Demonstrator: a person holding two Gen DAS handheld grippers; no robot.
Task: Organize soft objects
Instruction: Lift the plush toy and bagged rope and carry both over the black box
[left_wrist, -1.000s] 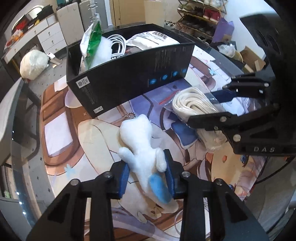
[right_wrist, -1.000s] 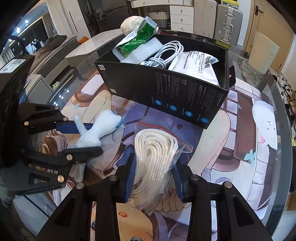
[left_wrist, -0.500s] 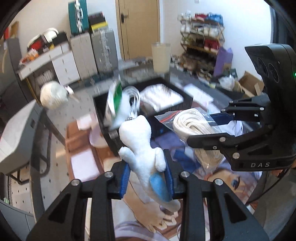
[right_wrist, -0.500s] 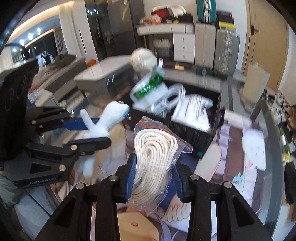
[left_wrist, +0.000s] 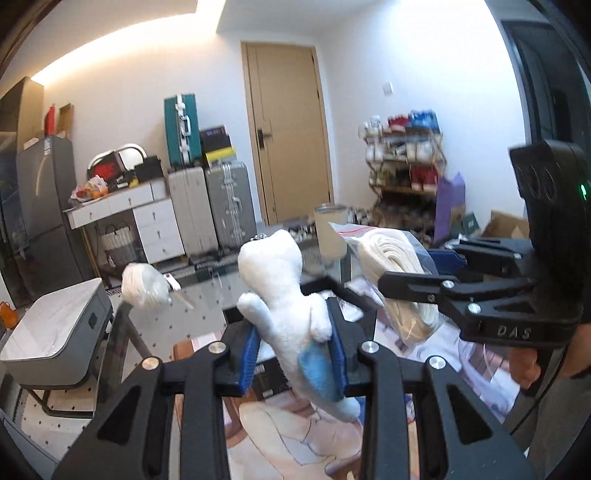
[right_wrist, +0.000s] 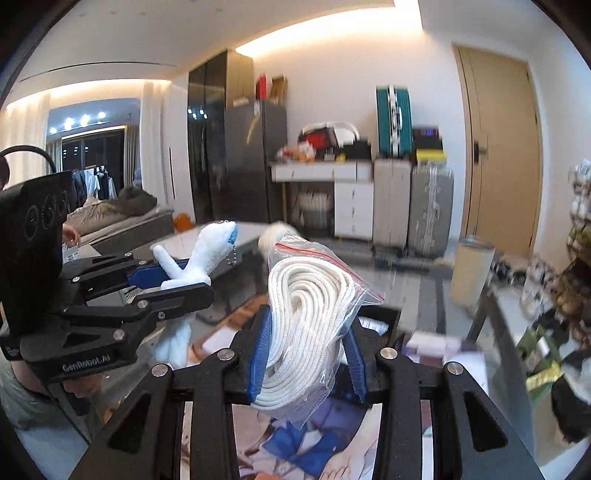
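A black box (left_wrist: 325, 286) is seen only in part, low behind the left gripper (left_wrist: 293, 350), its rim showing just beyond the blue pads; its contents are blurred and cannot be told. A clear zip bag (right_wrist: 314, 317) is pinched between the pads of the right gripper (right_wrist: 306, 358), and a coil of white rope (right_wrist: 299, 295) is enclosed in it, the bag standing up above the fingers. A white plush toy (left_wrist: 284, 295) with a blue patch is gripped at its lower body by the left gripper, the head tilted up and away from the claw. Both grippers are held side by side, near each other but apart, raised off the printed table mat (left_wrist: 295, 432) and aimed slightly downward. Open air is left ahead of both claws. The glass table edge (right_wrist: 487, 295) is seen ahead and to the right of the right gripper, with a pale cylindrical container (right_wrist: 472, 273) standing beside it.
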